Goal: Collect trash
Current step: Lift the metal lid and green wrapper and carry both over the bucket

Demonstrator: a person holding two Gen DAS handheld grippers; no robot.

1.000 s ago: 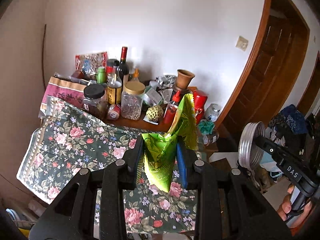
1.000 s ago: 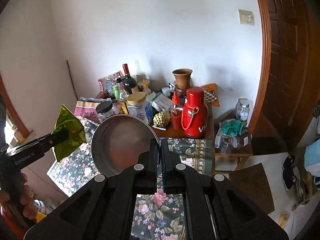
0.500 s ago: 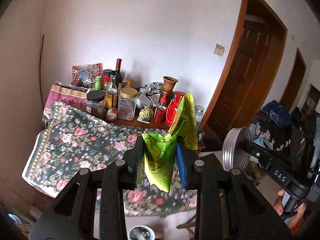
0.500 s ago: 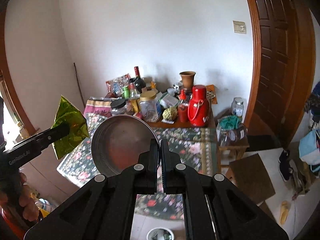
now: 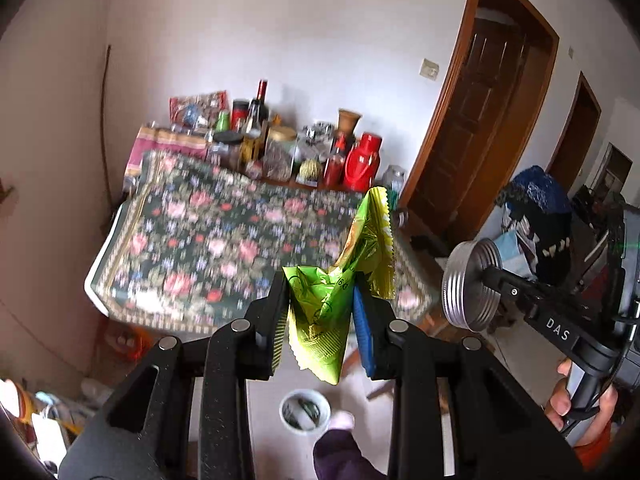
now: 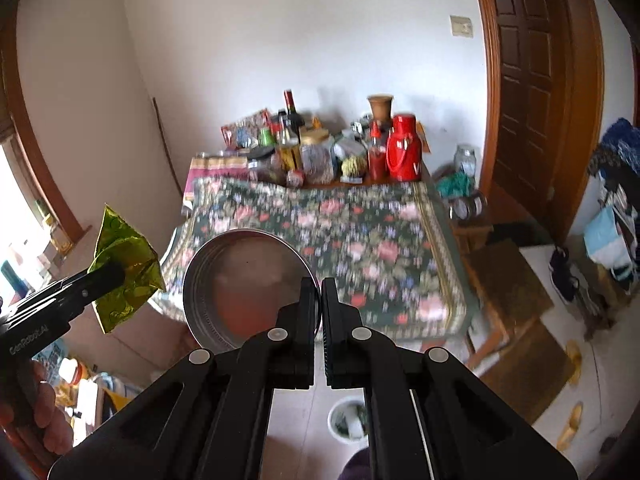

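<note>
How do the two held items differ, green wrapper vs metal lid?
The green wrapper is crumpled, soft foil; the metal lid is rigid, round and silver with a threaded rim. The wrapper sits between the left gripper's fingers, bulging above and below; the lid is pinched by its rim in the right gripper, hollow side towards the camera. Both are off the table.

We see pale walls; a floral cloth covers the table, its far edge crowded with bottles and jars; a brown wooden door stands at right; daylight enters a window at left.
</note>
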